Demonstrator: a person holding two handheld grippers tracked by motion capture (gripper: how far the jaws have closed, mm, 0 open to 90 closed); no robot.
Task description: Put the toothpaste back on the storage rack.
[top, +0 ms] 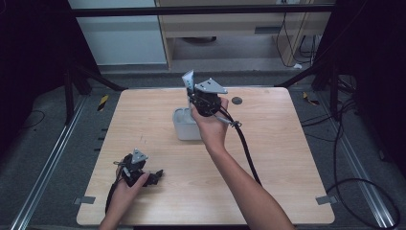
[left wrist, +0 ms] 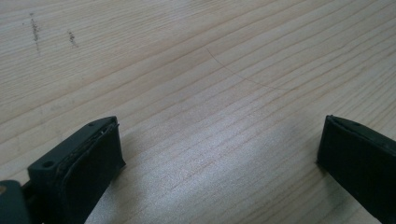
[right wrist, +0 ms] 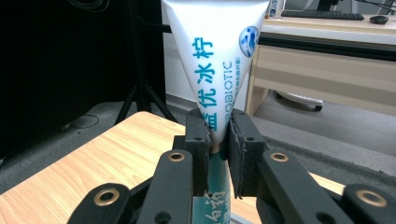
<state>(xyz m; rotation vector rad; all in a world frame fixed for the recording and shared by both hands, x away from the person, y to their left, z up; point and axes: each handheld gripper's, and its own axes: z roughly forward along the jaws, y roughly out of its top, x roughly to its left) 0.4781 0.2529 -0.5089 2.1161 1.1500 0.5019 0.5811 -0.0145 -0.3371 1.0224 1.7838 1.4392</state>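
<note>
Where clamped — tube (right wrist: 215, 60) lettering, tongs (right wrist: 218, 140) close-up

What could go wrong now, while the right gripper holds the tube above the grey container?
1. The right gripper pinches the white tube low, near its narrow part, so the wide crimped end stands high and the tube may tilt or slip between the pads.
2. The grey container stands free on the table, and the left gripper rests open, far from it. A push from the tube could shift or tip the container.
</note>
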